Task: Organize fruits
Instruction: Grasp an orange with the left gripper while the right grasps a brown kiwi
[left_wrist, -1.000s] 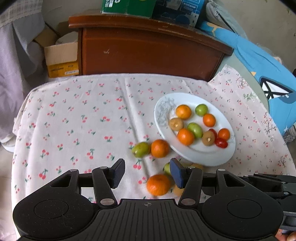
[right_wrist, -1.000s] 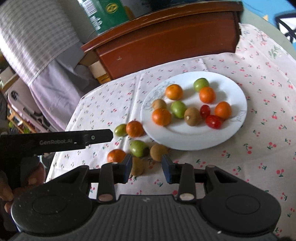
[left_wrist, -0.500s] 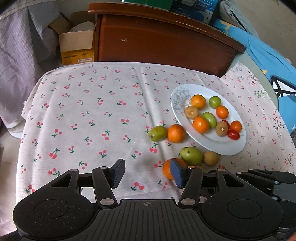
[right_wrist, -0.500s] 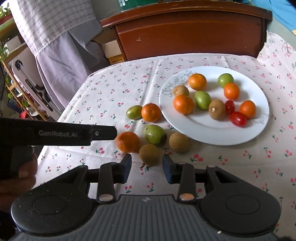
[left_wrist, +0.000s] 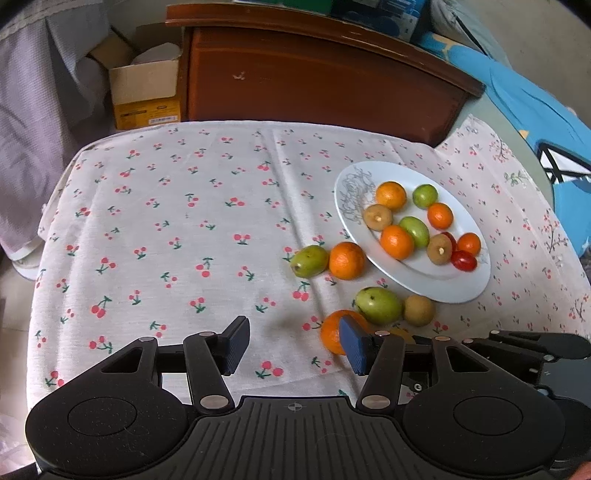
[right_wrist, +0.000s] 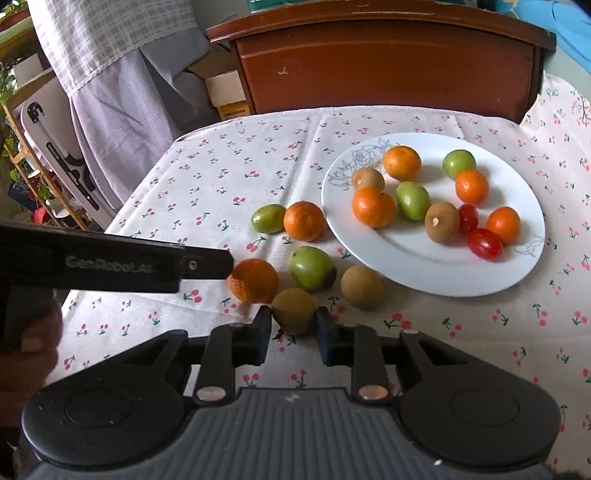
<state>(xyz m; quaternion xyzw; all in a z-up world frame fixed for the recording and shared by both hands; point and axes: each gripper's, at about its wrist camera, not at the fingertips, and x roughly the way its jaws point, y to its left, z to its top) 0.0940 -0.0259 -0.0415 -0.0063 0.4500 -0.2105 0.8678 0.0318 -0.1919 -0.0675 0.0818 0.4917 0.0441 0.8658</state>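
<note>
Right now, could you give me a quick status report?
Right gripper closing around brown fruit. Left gripper open, empty. Orange close beside.

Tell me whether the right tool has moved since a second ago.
Yes. The right tool has come down toward the cloth and nearer the brown fruit, which now sits between its closing jaws; a second ago it lay ahead of them, judged against the white plate.

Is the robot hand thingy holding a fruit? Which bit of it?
The right gripper is closing on a brown fruit, pads at its two sides, low down. The left gripper is open and holds nothing.
</note>
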